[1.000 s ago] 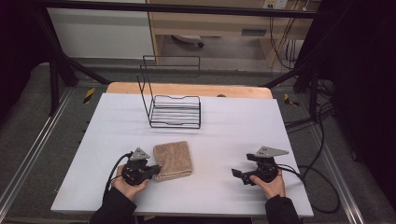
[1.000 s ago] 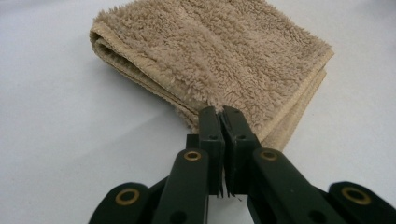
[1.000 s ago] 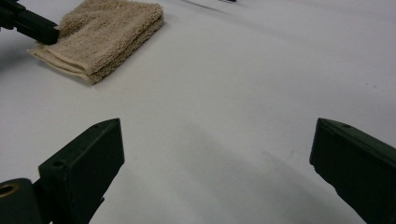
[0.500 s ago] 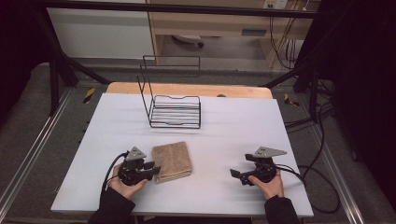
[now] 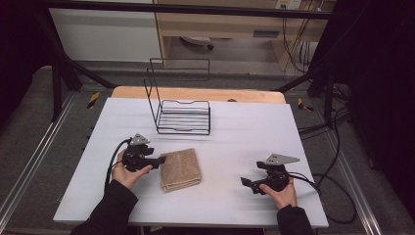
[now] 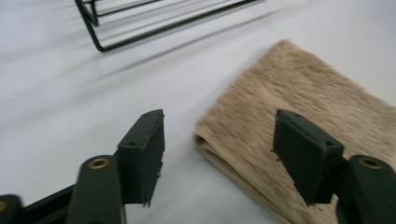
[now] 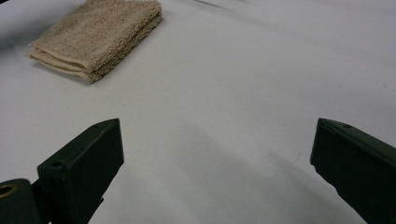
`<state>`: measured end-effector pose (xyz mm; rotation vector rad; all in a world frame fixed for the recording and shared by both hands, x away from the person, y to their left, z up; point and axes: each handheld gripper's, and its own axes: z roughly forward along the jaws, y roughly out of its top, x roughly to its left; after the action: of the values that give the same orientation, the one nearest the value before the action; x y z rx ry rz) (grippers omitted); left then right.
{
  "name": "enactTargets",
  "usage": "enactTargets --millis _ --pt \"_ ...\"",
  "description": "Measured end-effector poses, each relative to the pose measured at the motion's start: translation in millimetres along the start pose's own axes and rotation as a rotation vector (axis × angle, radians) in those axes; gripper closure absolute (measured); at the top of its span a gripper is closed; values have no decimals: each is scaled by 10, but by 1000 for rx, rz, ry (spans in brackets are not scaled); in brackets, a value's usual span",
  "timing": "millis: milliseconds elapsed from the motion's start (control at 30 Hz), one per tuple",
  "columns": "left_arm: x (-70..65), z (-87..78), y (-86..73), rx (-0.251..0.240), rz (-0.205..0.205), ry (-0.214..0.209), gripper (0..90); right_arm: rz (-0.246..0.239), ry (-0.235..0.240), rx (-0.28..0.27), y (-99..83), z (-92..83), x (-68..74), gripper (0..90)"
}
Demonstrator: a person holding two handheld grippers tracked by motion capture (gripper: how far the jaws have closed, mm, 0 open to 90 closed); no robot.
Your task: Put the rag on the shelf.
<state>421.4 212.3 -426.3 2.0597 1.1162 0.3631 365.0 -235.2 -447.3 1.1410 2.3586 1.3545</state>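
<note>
High view: the folded towel [image 5: 180, 169] lies on the white table [image 5: 244, 132] nearer the person than the wire rack [image 5: 182, 115], its long axis running away from the person, with the left gripper [image 5: 159, 160] just beside its left edge and far nearer than the right gripper [image 5: 246, 182]. Left gripper view has the jaws wide, straddling the towel's corner; the right jaws gape wide too, well apart from the towel over bare table. Dark floor and framing surround the table.

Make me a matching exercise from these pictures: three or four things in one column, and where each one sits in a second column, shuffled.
Things:
1 folded towel
2 wire rack
3 left gripper
4 right gripper

Places:
A far half of the white table, near its middle
B open, at the towel's left edge
C near right, open over bare table
D between the grippers

Pairs: 1-D, 2-A, 3-B, 4-C
</note>
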Motion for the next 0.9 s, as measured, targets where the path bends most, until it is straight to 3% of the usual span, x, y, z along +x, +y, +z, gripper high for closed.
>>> enactTargets --millis 133,167,233,300,633,900 --pt "64 76 23 -10 -36 -21 428 -3 1 -1 -1 1 -1 31" --pt "70 107 27 0 -27 -18 486 1 2 3 -2 3 2 31" --pt "64 153 26 19 -4 -19 517 -1 2 2 -2 8 2 31" --pt "42 207 10 42 2 -49 562 0 3 4 -2 5 4 31" --pt "48 242 -11 79 -13 -96 700 -4 0 6 22 15 37 39" --pt "37 229 -13 94 -41 -117 833 -15 1 12 117 119 176 59"
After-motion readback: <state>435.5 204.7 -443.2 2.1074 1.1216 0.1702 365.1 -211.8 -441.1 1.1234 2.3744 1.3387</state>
